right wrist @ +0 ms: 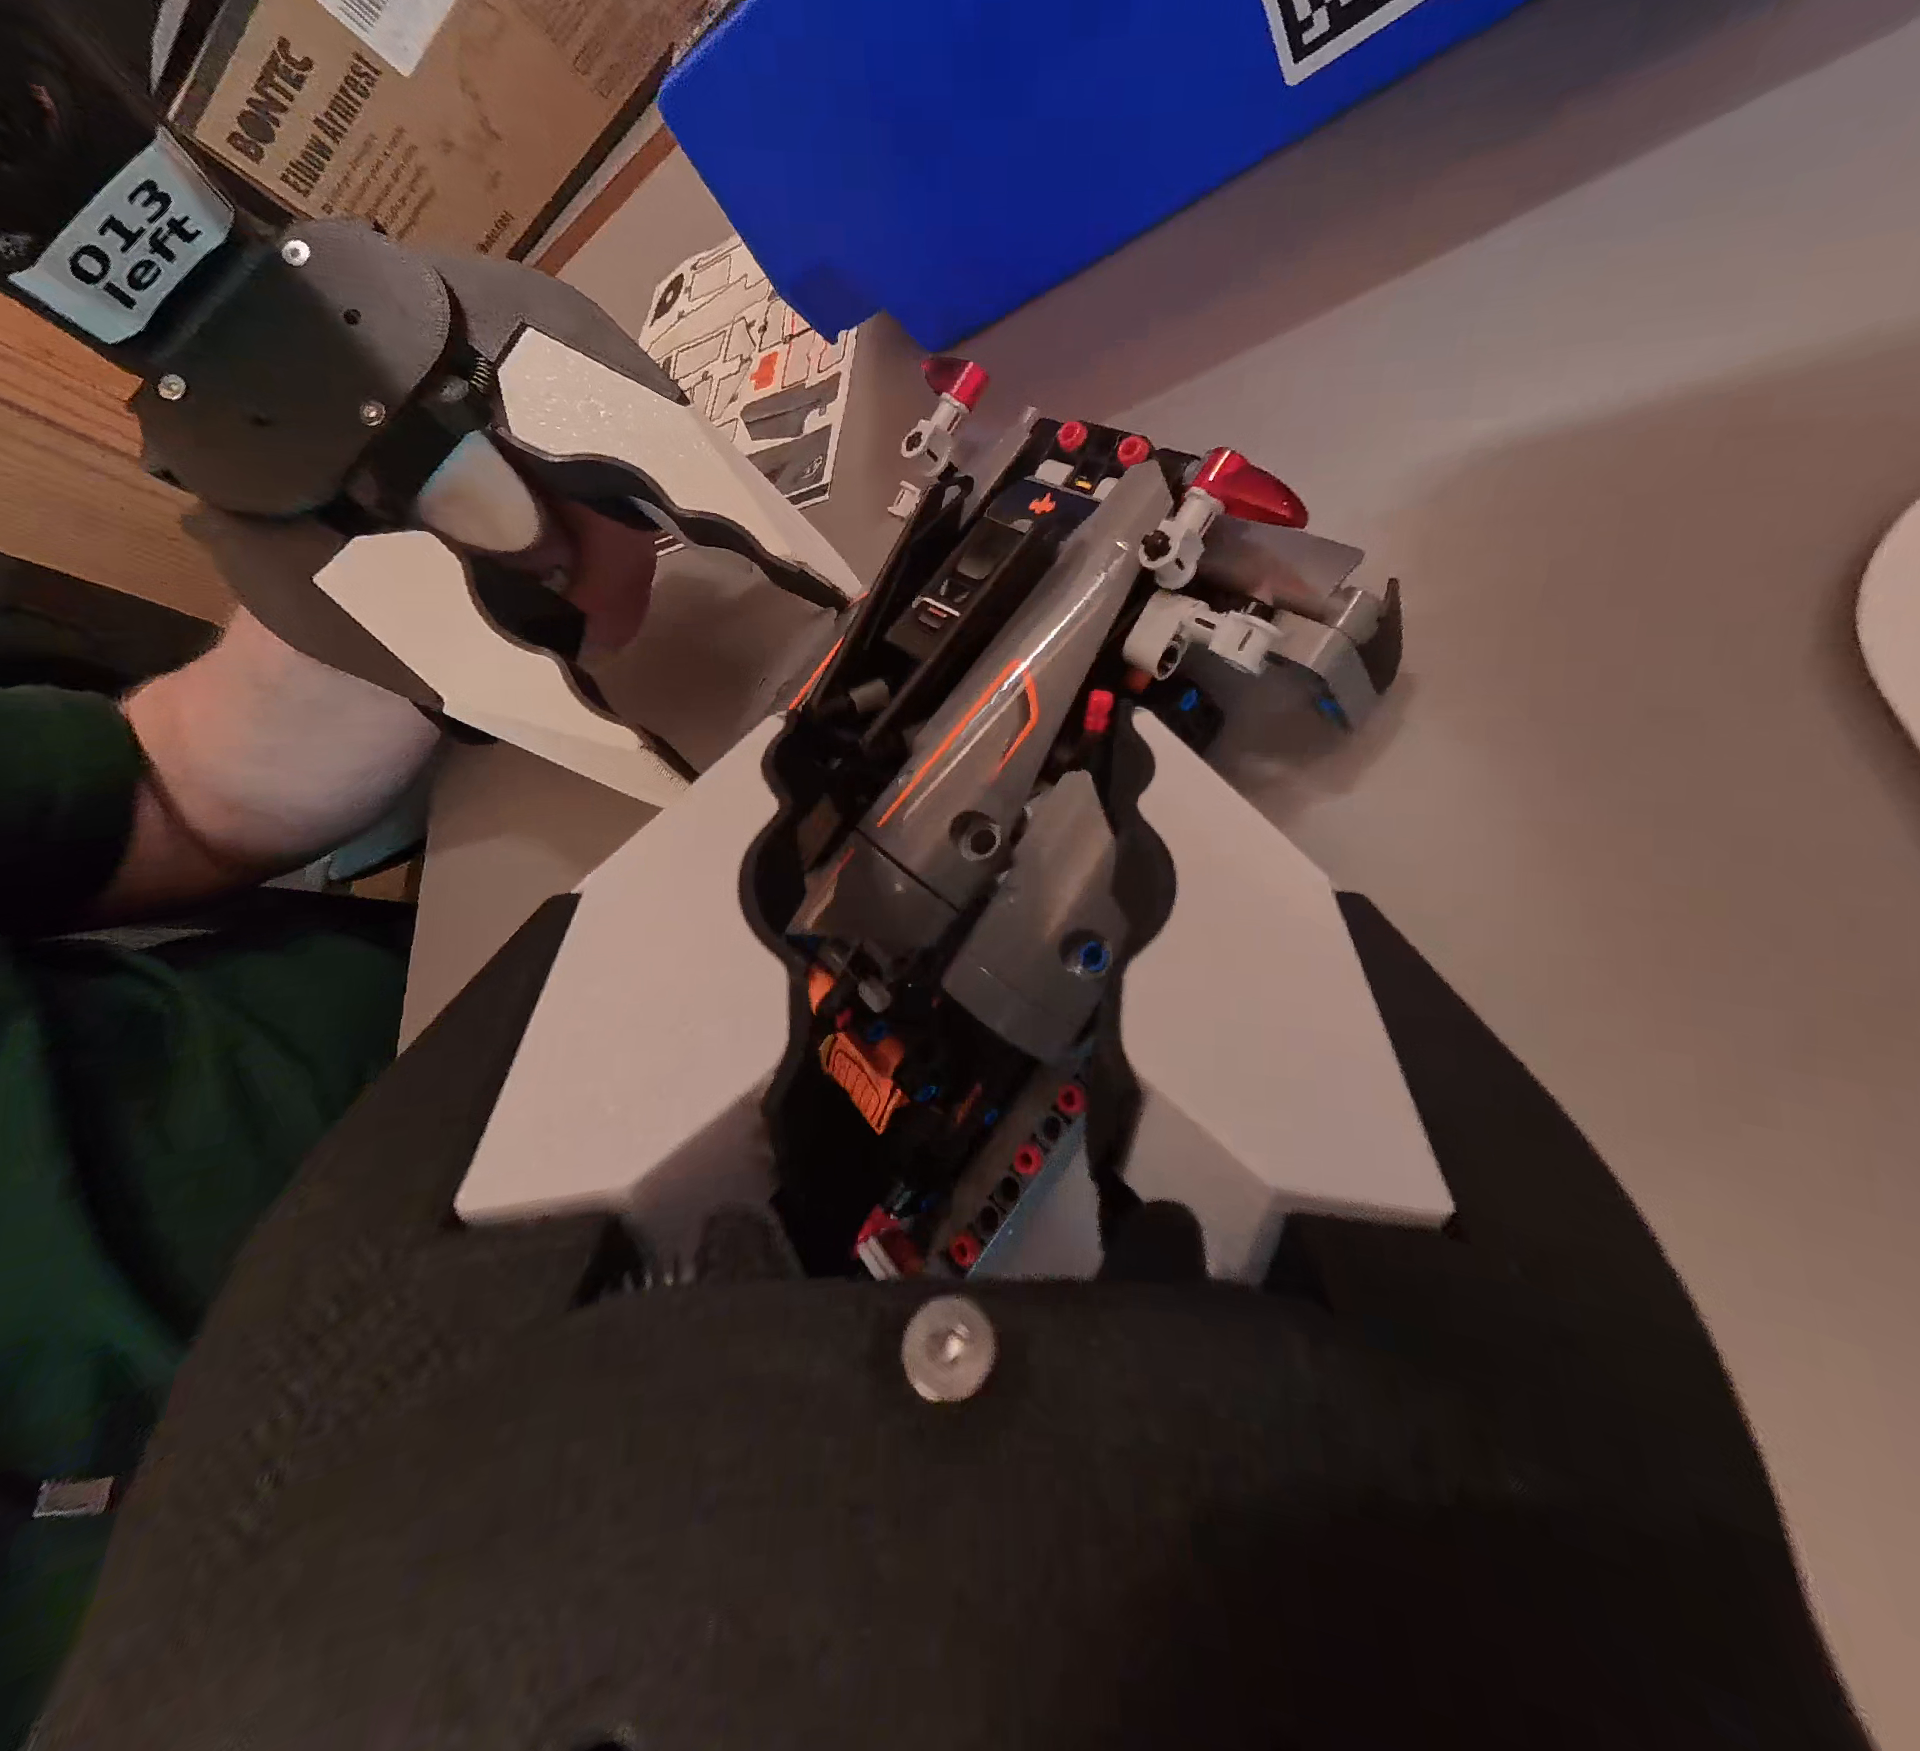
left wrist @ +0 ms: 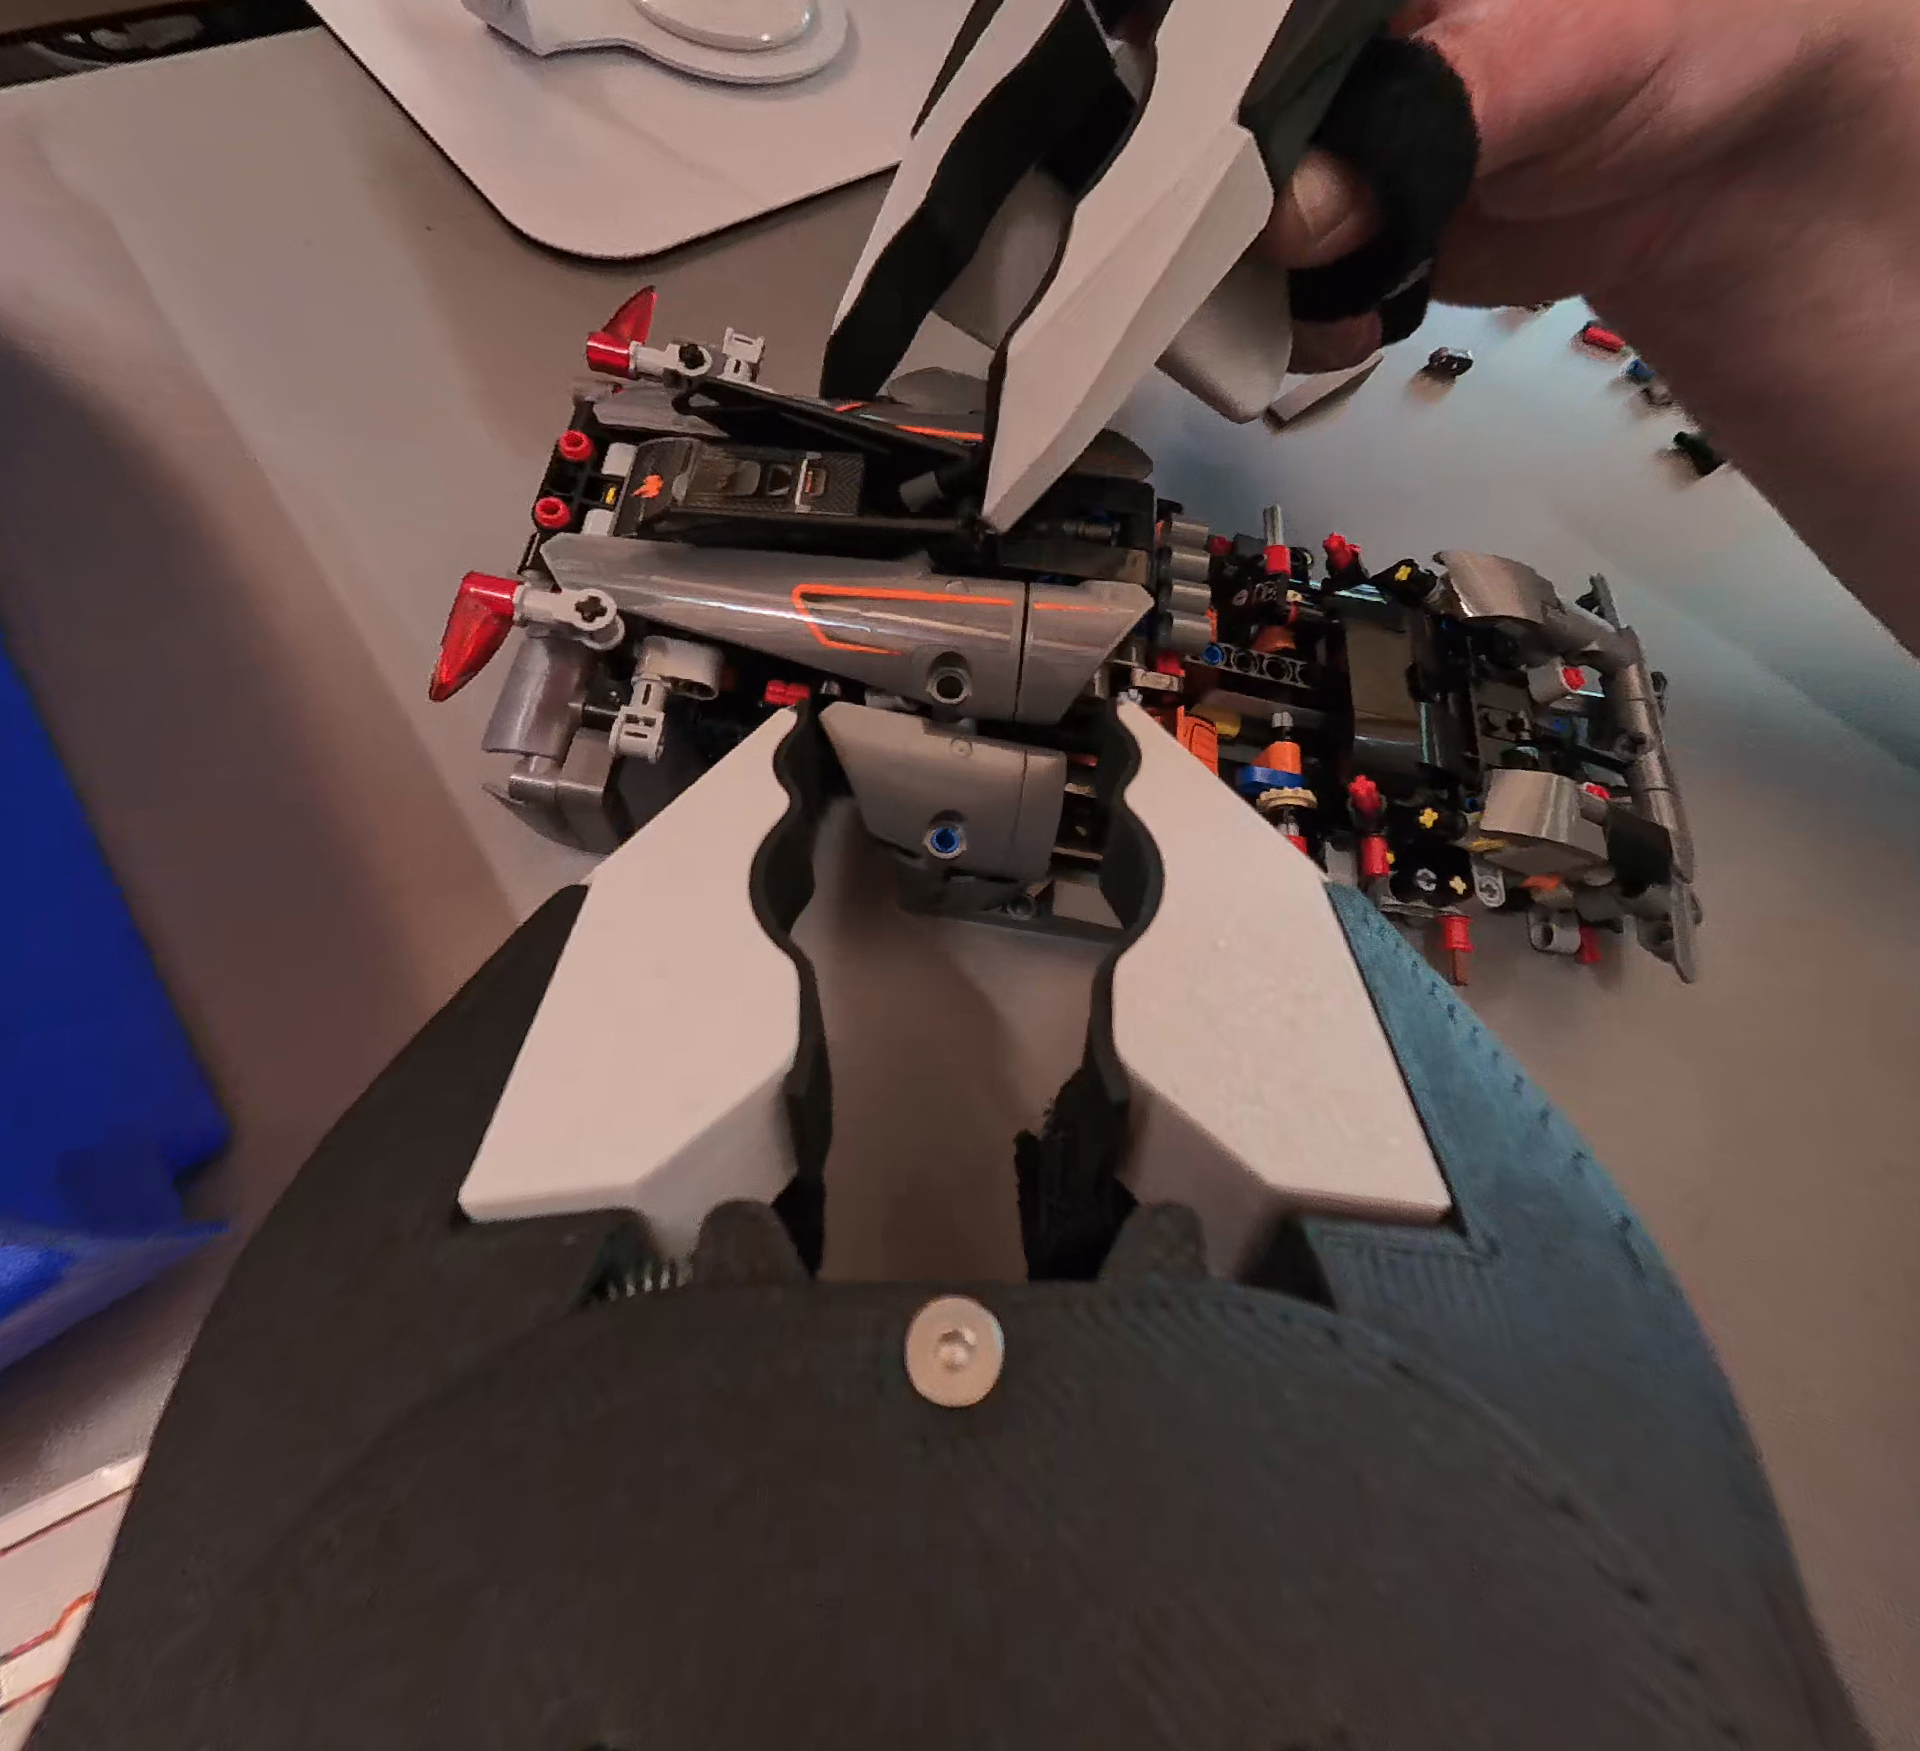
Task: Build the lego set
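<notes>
You had the lego car (left wrist: 883, 600) on the table (left wrist: 312, 475) mostly built, panels on but frame still bare up front. Your left gripper (left wrist: 956, 735) sat spread at its side, your right gripper (right wrist: 951, 745) spread around its top, and loose pieces (left wrist: 1621, 382) were waiting

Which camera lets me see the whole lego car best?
The left wrist view: the lego car lies across the table from its red-tipped rear to the unfinished far end. In the right wrist view, the right gripper covers much of it, so only the rear half shows.
</notes>
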`<state>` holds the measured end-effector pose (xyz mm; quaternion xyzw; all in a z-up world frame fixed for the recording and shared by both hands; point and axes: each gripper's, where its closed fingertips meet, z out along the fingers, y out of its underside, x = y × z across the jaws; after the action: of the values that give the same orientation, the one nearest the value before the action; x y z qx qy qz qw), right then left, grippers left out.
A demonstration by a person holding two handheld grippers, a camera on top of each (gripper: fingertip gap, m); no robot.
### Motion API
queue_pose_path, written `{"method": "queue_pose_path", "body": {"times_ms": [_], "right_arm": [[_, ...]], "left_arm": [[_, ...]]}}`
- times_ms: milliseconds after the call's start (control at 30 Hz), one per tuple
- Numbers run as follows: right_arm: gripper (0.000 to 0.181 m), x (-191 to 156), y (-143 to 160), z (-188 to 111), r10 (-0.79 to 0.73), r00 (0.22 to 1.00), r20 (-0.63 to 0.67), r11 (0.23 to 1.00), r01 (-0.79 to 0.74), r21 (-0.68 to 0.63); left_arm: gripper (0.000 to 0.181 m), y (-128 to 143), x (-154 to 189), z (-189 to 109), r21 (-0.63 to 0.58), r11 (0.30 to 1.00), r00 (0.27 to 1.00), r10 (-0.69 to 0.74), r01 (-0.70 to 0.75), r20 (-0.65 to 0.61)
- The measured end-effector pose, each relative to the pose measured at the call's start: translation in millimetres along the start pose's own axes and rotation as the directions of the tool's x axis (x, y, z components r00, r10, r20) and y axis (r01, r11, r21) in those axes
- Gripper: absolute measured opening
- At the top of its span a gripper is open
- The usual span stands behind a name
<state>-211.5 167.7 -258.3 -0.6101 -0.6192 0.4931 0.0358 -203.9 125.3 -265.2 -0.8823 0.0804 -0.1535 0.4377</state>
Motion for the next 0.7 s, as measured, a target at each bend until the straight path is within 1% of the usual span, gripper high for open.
{"method": "queue_pose_path", "body": {"times_ms": [167, 267, 333, 400, 700], "right_arm": [[0.057, -0.2, -1.9, -1.9, -0.032, 0.999, 0.011, 0.999, 0.032, 0.031], [0.056, 0.2, -7.0, -3.6, -0.063, 0.998, -0.001, 0.996, 0.063, 0.07], [0.058, -0.7, -7.6, -4.2, -0.066, 0.998, 0.01, 0.995, 0.065, 0.078], [0.054, 0.3, -8.1, -5.2, -0.057, 0.998, 0.015, 0.995, 0.056, 0.086], [0.053, 3.0, -6.4, -6.9, -0.039, 0.999, -0.008, 0.993, 0.039, 0.115]], "left_arm": [[0.051, -4.3, -1.0, 0.0, 0.034, 0.999, 1.0, -0.008, 0.008, -0.001], [0.051, -7.3, -1.4, 0.7, 0.059, 0.998, 1.0, -0.004, 0.004, 0.004], [0.05, -7.6, -1.9, 0.8, 0.063, 0.998, 1.0, 0.002, -0.003, 0.011], [0.05, -8.6, -2.0, 0.6, 0.072, 0.997, 1.0, 0.002, -0.003, 0.016], [0.05, -8.1, -3.8, 3.1, 0.09, 0.992, 0.996, -0.086, 0.088, -0.023]]}}
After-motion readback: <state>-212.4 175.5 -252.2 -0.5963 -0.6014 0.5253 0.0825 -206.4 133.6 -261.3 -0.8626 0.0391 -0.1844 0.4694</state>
